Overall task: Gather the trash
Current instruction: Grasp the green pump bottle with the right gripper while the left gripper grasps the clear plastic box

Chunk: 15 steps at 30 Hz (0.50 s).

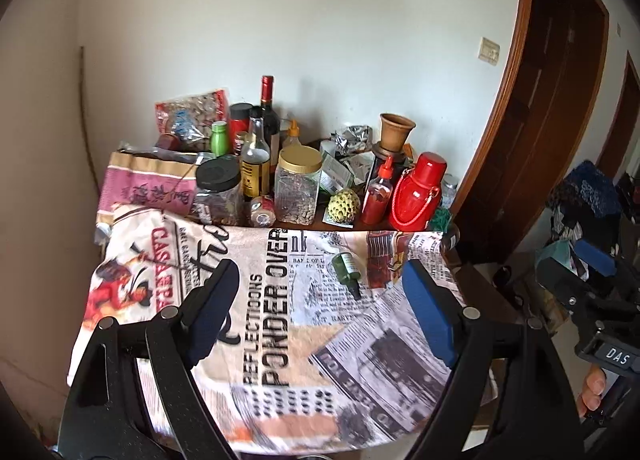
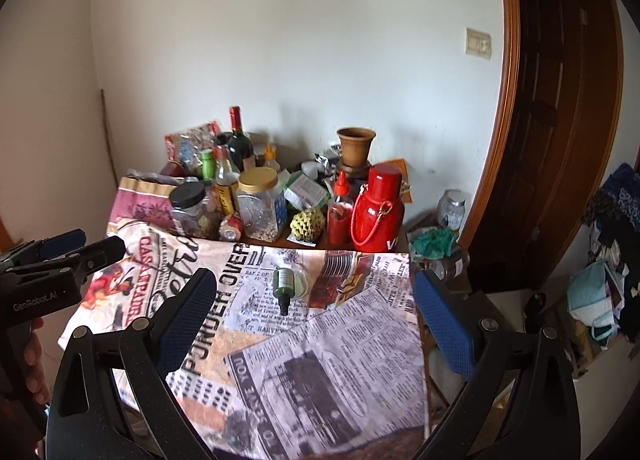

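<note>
Collection has yet to begin: neither hand-held gripper carries anything, and no bin or bag for trash shows in either view. The likeliest first piece, a small green dropper bottle [image 1: 346, 269], lies on its side on the newspaper-print cloth [image 1: 280, 324] covering the near part of the worktop [image 1: 320, 220], its dark tip pointing toward the cameras. Behind it, crowded against the wall, stand jars, a wine bottle [image 1: 269, 108], a red flask [image 1: 418, 192] and crumpled foil wrappers [image 1: 354, 136]; which of these count as trash cannot be told.

The left hand-held gripper [image 1: 320, 312] hangs above the cloth, tilted downward, its blue pads spread wide with only cloth between them and the bottle just ahead. The right hand-held gripper [image 2: 316, 320] hangs alongside it at a similar downward tilt, jaws equally wide and empty, the bottle lying ahead between its fingers. By the look of it, everything remains to be done.
</note>
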Each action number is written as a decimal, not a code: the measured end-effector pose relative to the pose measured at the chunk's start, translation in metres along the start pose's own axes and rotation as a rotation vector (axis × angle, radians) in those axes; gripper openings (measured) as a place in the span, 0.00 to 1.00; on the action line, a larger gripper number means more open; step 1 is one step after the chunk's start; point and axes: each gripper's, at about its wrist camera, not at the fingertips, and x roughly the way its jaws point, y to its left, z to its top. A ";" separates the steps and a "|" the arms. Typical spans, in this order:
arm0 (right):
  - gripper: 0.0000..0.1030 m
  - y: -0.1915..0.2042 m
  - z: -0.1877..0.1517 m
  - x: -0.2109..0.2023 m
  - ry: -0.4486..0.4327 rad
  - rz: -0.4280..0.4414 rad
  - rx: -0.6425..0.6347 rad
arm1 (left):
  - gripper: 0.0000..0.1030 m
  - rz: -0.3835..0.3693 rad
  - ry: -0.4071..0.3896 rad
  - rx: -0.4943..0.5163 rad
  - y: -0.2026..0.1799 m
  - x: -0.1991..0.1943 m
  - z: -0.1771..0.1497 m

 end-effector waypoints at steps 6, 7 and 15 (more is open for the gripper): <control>0.95 0.022 0.014 0.077 0.089 -0.057 0.088 | 0.81 0.001 0.053 0.094 0.043 0.066 0.036; 0.95 0.026 0.014 0.094 0.111 -0.061 0.100 | 0.81 0.008 0.056 0.101 0.049 0.075 0.040; 0.91 0.041 -0.002 0.212 0.291 -0.063 0.110 | 0.81 -0.003 0.209 0.052 0.095 0.169 0.040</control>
